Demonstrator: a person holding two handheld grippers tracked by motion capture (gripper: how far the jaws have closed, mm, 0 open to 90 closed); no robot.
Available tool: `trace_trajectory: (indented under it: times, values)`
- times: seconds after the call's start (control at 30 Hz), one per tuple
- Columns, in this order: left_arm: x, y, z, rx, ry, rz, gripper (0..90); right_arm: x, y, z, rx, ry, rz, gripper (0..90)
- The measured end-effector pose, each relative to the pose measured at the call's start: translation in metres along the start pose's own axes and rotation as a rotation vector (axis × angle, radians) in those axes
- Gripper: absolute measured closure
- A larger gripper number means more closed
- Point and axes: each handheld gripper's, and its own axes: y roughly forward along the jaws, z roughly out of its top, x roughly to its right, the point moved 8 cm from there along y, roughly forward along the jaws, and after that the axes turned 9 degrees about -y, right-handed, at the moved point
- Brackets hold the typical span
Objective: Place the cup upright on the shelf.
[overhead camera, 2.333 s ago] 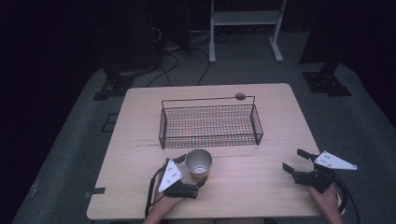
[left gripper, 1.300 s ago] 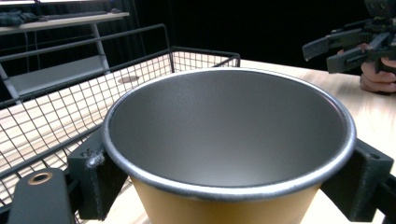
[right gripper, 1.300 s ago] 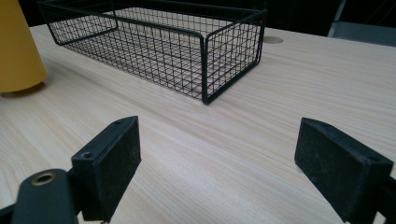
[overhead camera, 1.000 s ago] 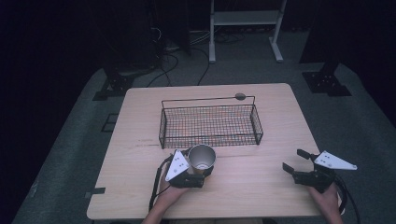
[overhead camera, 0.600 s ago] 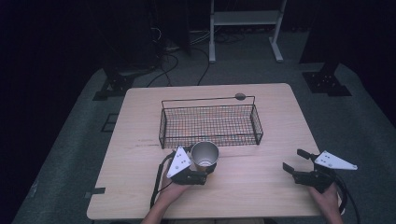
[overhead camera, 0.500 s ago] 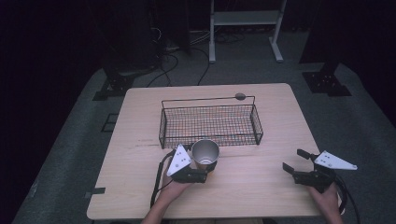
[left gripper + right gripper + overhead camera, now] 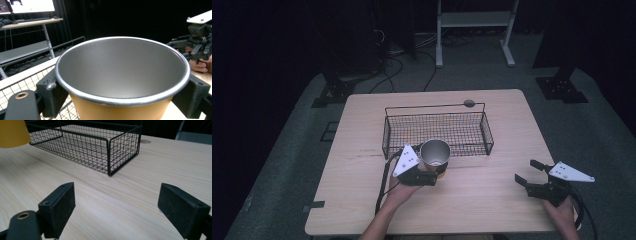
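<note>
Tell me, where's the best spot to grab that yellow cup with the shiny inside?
Probably the way the left gripper has it: one jaw on each side of the cup, just under the rolled rim, coming from the person's side. The cup is upright and widens upward, so the rim helps stop slipping.

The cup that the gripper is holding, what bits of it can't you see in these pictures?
- Bottom of the cup: in the left gripper view the lower edge cuts it off, so whether it rests on the table cannot be told.
- Its sides: the left gripper's black jaws cover them where they clamp.
- In the right gripper view, the cup is just a yellow corner, cut by the frame's edge.
- In the high view, its yellow outside is too small to see.
</note>
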Motion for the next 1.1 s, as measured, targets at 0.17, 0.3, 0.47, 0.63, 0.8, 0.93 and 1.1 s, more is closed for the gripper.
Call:
trace_trajectory:
  times: [0.17, 0.3, 0.47, 0.63, 0.8, 0.93, 1.1]
  values:
    - [-0.003, 0.004, 0.01, 0.004, 0.01, -0.002, 12.7, 0.0, 0.0, 0.0, 0.002, 0.0, 0.001, 13.4]
    - [-0.006, 0.006, 0.019, 0.007, 0.008, -0.007, 12.8, 0.0, 0.0, 0.0, 0.001, 0.001, 0.001, 13.4]
    - [-0.011, 0.01, 0.03, 0.014, 0.007, -0.01, 12.7, 0.0, 0.0, 0.0, 0.0, 0.002, 0.0, 13.4]
    - [-0.016, 0.014, 0.038, 0.012, 0.009, -0.01, 12.8, 0.0, 0.0, 0.0, 0.003, 0.003, 0.001, 13.4]
    - [-0.022, 0.019, 0.043, 0.011, 0.001, -0.009, 12.8, 0.0, -0.001, 0.0, 0.004, 0.007, 0.001, 13.4]
    - [-0.026, 0.024, 0.05, 0.015, 0.001, -0.011, 12.8, 0.0, 0.0, 0.0, 0.004, 0.004, 0.002, 13.4]
    - [-0.029, 0.03, 0.058, 0.009, 0.02, -0.013, 12.8, 0.0, -0.001, 0.001, 0.007, 0.008, 0.003, 13.4]
